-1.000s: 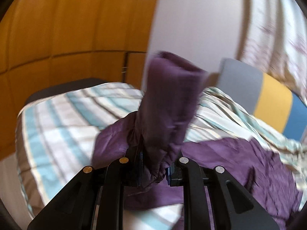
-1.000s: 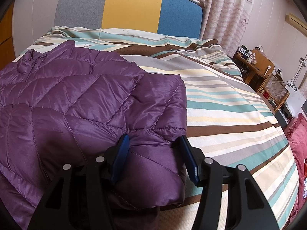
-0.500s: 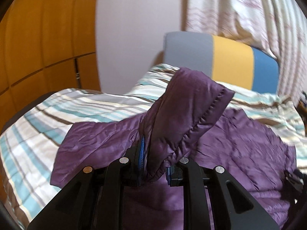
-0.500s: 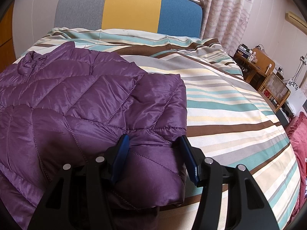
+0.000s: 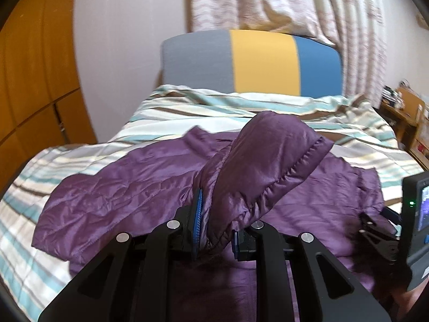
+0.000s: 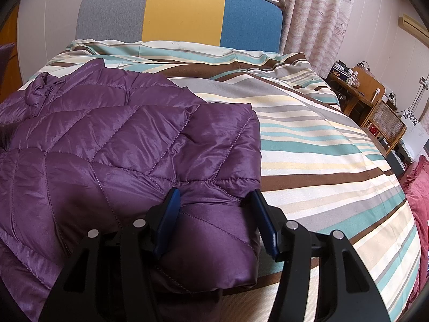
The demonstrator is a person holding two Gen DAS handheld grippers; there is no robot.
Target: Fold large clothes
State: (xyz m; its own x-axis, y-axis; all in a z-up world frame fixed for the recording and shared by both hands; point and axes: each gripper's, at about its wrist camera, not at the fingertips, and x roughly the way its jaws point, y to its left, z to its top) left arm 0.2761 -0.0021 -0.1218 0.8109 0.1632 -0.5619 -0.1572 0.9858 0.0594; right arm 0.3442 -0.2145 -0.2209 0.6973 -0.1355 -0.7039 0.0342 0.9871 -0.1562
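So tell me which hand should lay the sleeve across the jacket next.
Left. Its tool is already shut on the sleeve, lifted over the jacket. The right tool straddles the jacket's folded corner at the bed's near edge, probably steadying it.

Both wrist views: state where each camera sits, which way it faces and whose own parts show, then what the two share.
Left wrist: on the left gripper, facing the headboard; jaws clamp the raised sleeve; the right gripper shows at the right edge.
Right wrist: on the right gripper, angled down over the striped bedspread; its fingers straddle the folded edge.
Shared: purple jacket, bedspread, headboard, curtain.
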